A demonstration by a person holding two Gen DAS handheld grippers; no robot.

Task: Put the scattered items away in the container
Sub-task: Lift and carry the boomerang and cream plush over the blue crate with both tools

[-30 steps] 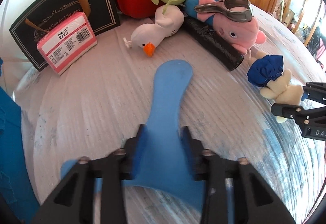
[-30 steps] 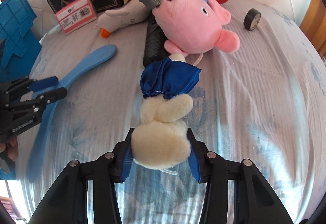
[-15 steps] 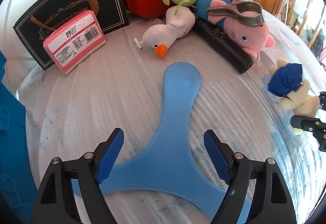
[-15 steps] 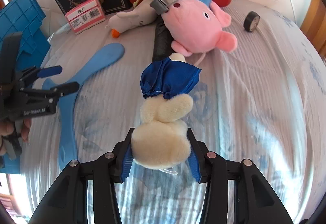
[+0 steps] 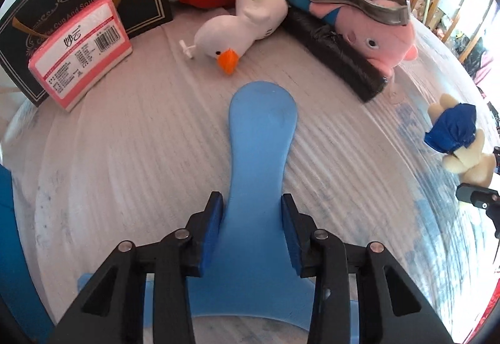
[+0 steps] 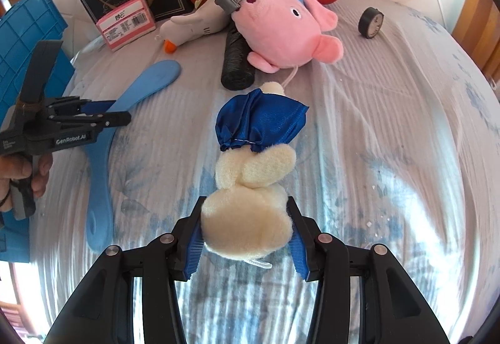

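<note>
Blue crate (image 6: 28, 40), far left on bed: contents hidden. Left gripper (image 5: 252, 230), jaws just closing, clamps blue three-armed boomerang (image 5: 262, 137) lying on sheet. Right gripper (image 6: 247, 237) grips cream plush (image 6: 250, 209) with blue cape.

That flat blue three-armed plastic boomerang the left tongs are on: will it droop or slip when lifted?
The flat blue three-armed plastic boomerang looks thin and moulded, so probably stiff and light, drooping little. Its smooth faces could slide; the left tongs, whose jaws have just been closing, flank one narrow arm. Gripped that far from its centre, it may well swing or pivot.
</note>
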